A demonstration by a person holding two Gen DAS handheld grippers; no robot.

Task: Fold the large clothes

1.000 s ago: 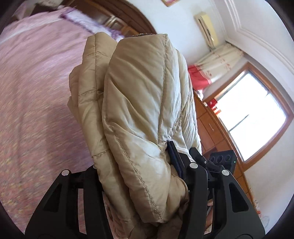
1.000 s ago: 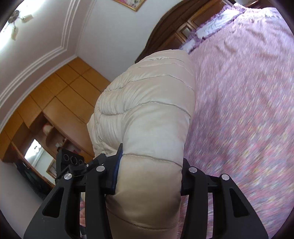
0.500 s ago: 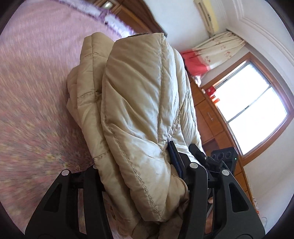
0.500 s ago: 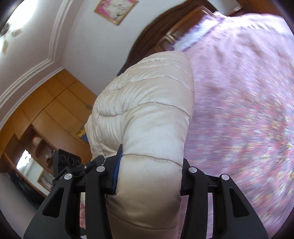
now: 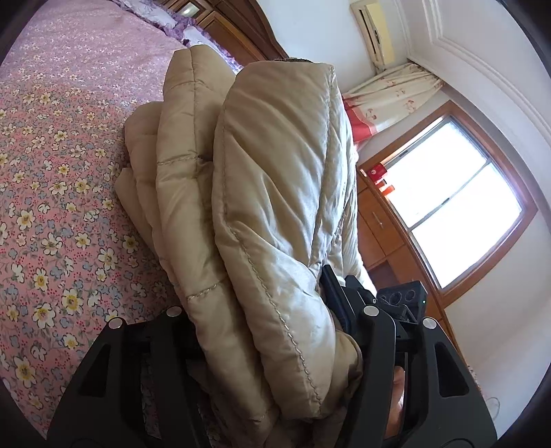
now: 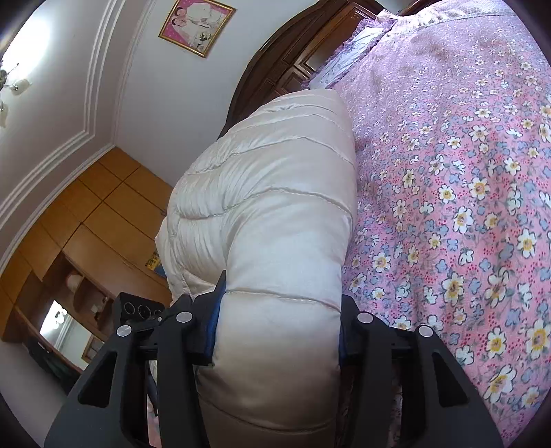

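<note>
The bed (image 5: 51, 179) filled most of what I saw, spread with a pink and purple floral cover, its dark wooden headboard (image 6: 275, 65) and a pillow (image 6: 347, 58) at the far end. On it, and bundled up between my two tools, was the padded beige jacket (image 5: 268, 193), quilted and folded into thick layers. In the left wrist view its stacked folds leaned toward the bed cover on the left, and the lowest fold seemed to touch the cover, though I could not be sure. In the right wrist view the same jacket rose as a pale rounded roll, with the bed cover to its right.

My left gripper (image 5: 275, 344) had the jacket's near end between its jaws, which were opening; the right-hand finger still pressed into the fabric, while the left-hand one was hidden behind a fold, so I could not tell how firmly it bore. My right gripper (image 6: 275, 331) also had the roll between its jaws, which were opening too; the blue pads (image 6: 213, 317) still lay against the fabric on both sides, and the roll bulged out past them.

Beyond the jacket I saw a bright window (image 5: 461, 206) with a floral curtain (image 5: 389, 93), an air conditioner (image 5: 375, 31) high on the wall, wooden cabinets (image 6: 89, 220) and a small framed picture (image 6: 196, 24).
</note>
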